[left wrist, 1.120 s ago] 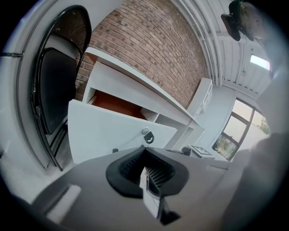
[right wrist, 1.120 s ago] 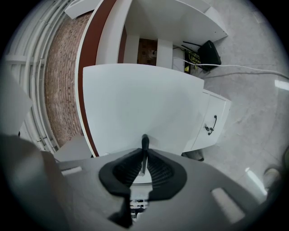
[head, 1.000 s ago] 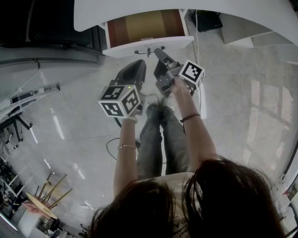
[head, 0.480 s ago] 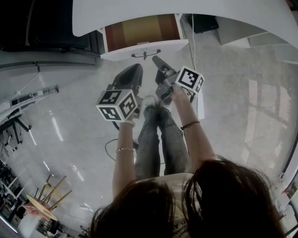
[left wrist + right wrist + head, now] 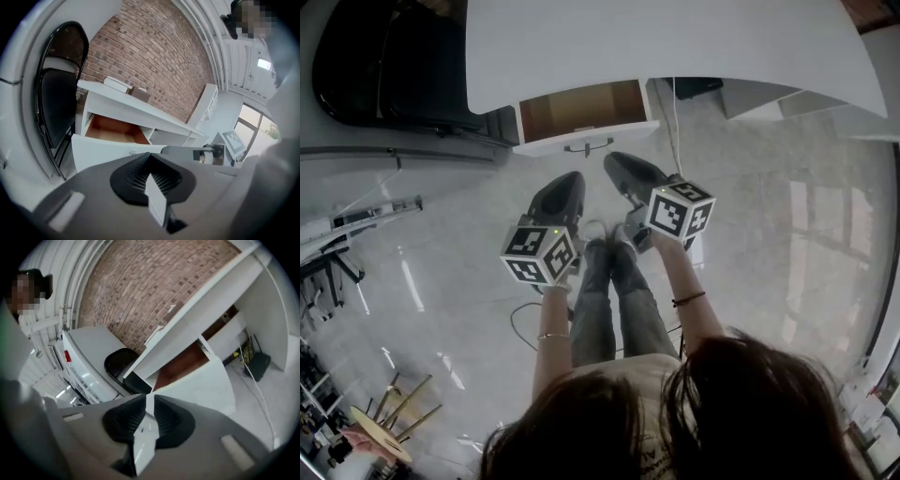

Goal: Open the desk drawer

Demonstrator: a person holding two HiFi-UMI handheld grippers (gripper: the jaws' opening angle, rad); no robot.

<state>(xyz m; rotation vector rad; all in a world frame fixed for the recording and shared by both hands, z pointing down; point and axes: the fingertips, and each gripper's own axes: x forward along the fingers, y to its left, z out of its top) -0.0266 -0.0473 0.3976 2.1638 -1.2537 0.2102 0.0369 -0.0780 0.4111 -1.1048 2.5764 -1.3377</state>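
Note:
The white desk has its drawer pulled out, brown inside, with a small dark handle on the white front. In the left gripper view the drawer front lies ahead, beyond the jaws. My left gripper hangs below the drawer, shut and holding nothing. My right gripper sits just right of the handle and apart from it. A narrow gap shows between its pads, with nothing in it. The drawer front fills that view ahead.
A black folding chair stands left of the desk. A cable hangs down right of the drawer, near a black box under the desk. The person's legs are under the grippers on the glossy floor.
Both grippers have drawn back from the drawer front toward the person. The right one was at the handle a second ago and is now away from it. The drawer stays out.

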